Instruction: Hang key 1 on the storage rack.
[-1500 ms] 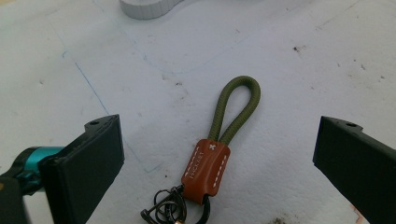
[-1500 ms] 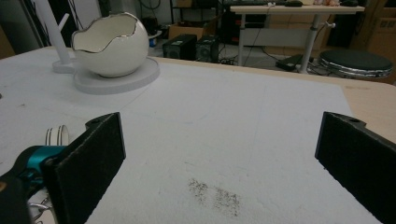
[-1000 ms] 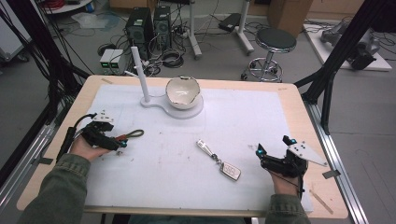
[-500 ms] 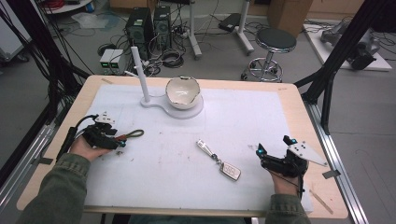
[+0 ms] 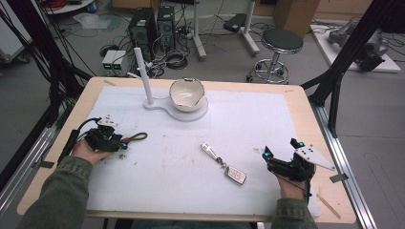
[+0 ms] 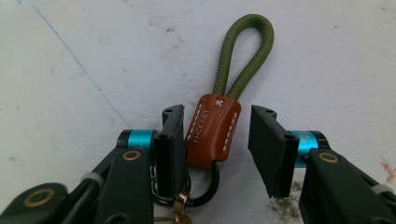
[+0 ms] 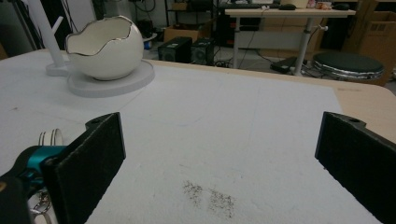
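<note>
Gripper work on the left side: from the high view we are seeing the left gripper [image 5: 118, 141] lying low on the white worktop [image 5: 267, 119], its tips at the near end of a keychain strap [image 5: 136, 137] whose green loop is trailing off toward the middle of the worktop. Across from it the right gripper [image 5: 265, 157] is resting on the worktop near the right edge, with a key fob [image 5: 236, 174] on a short chain lying between the two, nearer the right one. At the far side a white egg-shaped bowl [image 5: 186, 93] is sitting on a white stand [image 5: 165, 106] with an upright post.

Along the left gripper view we are looking down on the strap's brown leather tab [image 6: 212, 130], sitting between the two black jaws. The jaws have just been closing on it: one pad is meeting the tab's edge while the other is standing off with a clear gap, so nothing is clamped yet. The green cord loop [image 6: 245, 51] is stretching away from the gripper, and a dark metal ring [image 6: 210, 186] is lying just beneath the tab.

Along the right gripper view we are seeing wide-open jaws framing bare worktop, the bowl [image 7: 103, 45] standing well beyond them.
</note>
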`<control>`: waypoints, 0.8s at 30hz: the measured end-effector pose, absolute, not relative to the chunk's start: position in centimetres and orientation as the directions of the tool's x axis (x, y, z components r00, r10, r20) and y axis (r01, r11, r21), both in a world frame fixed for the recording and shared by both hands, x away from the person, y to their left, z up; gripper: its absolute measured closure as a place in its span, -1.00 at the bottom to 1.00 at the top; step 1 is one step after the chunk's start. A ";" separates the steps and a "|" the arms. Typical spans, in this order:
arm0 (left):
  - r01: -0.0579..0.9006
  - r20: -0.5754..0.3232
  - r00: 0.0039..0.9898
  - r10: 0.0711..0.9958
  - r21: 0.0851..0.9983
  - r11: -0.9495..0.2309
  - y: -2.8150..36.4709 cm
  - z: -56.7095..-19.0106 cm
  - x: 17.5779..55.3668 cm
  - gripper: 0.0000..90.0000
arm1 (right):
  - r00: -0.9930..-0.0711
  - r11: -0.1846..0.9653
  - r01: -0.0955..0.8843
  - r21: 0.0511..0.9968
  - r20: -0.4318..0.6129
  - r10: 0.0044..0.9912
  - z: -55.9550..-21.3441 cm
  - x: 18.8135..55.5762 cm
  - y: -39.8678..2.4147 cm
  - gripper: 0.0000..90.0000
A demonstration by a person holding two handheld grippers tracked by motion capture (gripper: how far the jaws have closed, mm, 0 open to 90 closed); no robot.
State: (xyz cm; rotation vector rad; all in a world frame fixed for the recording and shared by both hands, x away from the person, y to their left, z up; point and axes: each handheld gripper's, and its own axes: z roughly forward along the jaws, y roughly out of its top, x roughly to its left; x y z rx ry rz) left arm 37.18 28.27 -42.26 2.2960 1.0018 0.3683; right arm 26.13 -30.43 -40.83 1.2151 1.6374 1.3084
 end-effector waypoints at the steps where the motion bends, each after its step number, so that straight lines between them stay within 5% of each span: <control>1: 0.566 0.015 0.682 0.731 0.623 -0.541 28.3 -42.2 37.2 0.28 | -0.311 0.046 0.239 0.970 0.031 0.950 -40.8 26.1 -30.4 -0.99; 14: 0.560 0.028 0.691 0.722 0.610 -0.560 28.1 -42.4 37.2 0.59 | -0.302 0.049 0.228 0.972 0.023 0.953 -40.8 26.1 -30.5 -0.99; 24: 0.603 -0.033 0.663 0.748 0.615 -0.507 29.2 -42.1 37.5 0.65 | -0.300 0.039 0.229 0.973 0.032 0.953 -40.7 26.0 -30.4 -0.99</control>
